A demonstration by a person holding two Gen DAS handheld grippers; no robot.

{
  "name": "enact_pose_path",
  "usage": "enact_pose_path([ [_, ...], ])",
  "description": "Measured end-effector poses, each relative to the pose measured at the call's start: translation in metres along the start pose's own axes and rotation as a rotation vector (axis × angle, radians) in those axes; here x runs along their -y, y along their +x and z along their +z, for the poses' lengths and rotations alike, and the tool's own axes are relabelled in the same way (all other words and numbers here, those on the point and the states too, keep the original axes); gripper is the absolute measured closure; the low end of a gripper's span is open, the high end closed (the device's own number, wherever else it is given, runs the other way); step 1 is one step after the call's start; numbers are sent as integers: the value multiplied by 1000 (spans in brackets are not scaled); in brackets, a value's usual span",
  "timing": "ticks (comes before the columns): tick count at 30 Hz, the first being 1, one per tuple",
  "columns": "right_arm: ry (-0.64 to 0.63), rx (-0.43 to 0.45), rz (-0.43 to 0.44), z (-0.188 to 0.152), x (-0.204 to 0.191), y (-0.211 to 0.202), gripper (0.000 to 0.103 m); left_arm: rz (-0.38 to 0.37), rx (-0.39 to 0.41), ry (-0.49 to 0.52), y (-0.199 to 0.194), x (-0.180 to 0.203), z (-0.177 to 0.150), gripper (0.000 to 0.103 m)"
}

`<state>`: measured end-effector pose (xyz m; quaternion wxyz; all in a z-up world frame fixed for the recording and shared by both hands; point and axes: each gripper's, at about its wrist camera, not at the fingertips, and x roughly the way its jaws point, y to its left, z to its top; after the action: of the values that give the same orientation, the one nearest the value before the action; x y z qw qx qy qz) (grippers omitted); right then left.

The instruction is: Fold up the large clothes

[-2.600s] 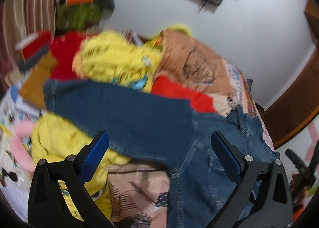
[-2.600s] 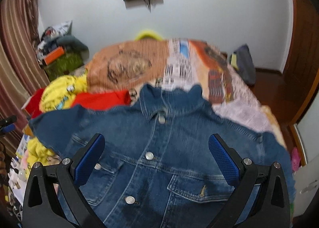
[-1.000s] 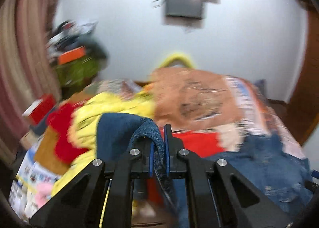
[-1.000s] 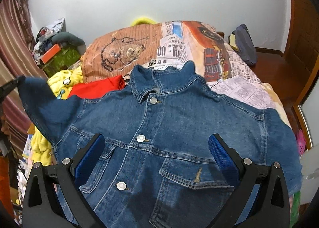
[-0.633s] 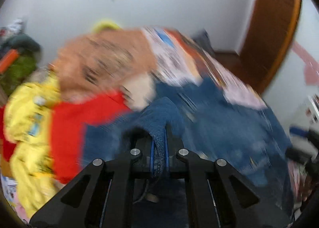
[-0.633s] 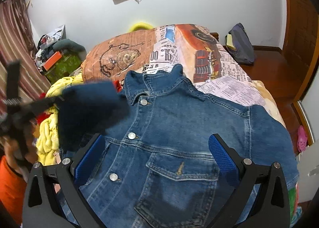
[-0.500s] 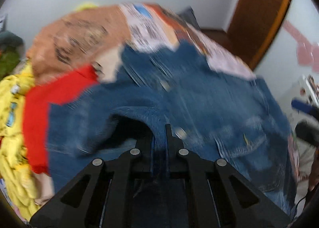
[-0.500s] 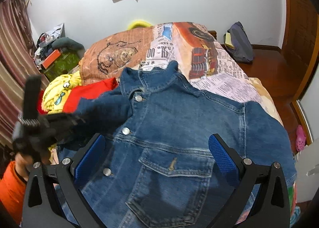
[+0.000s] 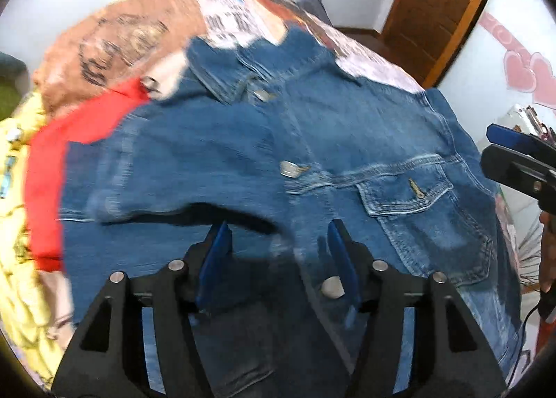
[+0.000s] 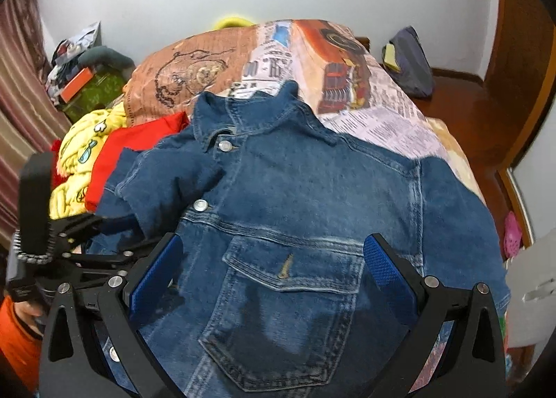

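Both tongs, left (image 9: 278,252) freshly parted, right (image 10: 272,267) spread, above front-up buttoned denim jacket (image 10: 295,189).

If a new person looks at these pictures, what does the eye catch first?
First, the big blue denim jacket spread front-up across the middle of the bed, one sleeve folded over its chest. Beside it, at the left, lie a red garment and a yellow one.

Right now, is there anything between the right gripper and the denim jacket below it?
Nothing visible. The right gripper hangs open directly over the denim jacket, above its chest pocket. The left gripper is off to the side, over the folded sleeve.
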<state>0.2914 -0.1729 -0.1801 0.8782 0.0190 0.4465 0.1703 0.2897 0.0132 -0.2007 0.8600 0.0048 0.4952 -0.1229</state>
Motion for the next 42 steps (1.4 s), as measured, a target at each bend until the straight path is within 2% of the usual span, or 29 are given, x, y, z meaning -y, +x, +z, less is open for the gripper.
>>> enact_pose_path([
  [3,-44,18,-15,5,-16,-2,0,99,85,7,-28,-18,-1,38],
  [5,-75,24,-20,9,-28,-2,0,161,141,-8,-47,-35,-2,27],
  [7,-126,22,-18,15,-45,0,0,210,188,-30,-66,-54,-5,22],
  [10,-211,29,-19,22,-73,5,0,259,219,-68,-81,-83,-10,19],
  [16,-415,-9,-10,30,-134,41,0,337,199,-140,-87,-135,-37,19],
  [19,-500,-60,-19,30,-158,70,0,333,169,-175,-79,-153,-53,19],
  [27,-600,-201,-8,38,-188,139,5,327,101,-246,-59,-183,-86,19],
  [30,-641,-238,-23,38,-197,157,14,323,86,-265,-52,-191,-92,19],
  [33,-686,-274,-47,32,-209,174,36,309,77,-284,-47,-195,-95,19],
  [37,-732,-290,-78,23,-215,189,42,291,64,-294,-42,-196,-95,19],
  [38,-736,-283,-77,22,-215,189,47,293,61,-292,-40,-195,-96,19],
  [39,-732,-276,-71,21,-215,188,55,294,59,-291,-39,-194,-96,19],
  [40,-724,-271,-62,21,-216,185,60,294,55,-296,-38,-194,-96,19],
  [42,-705,-250,-38,23,-215,175,81,292,51,-291,-38,-191,-95,19],
])
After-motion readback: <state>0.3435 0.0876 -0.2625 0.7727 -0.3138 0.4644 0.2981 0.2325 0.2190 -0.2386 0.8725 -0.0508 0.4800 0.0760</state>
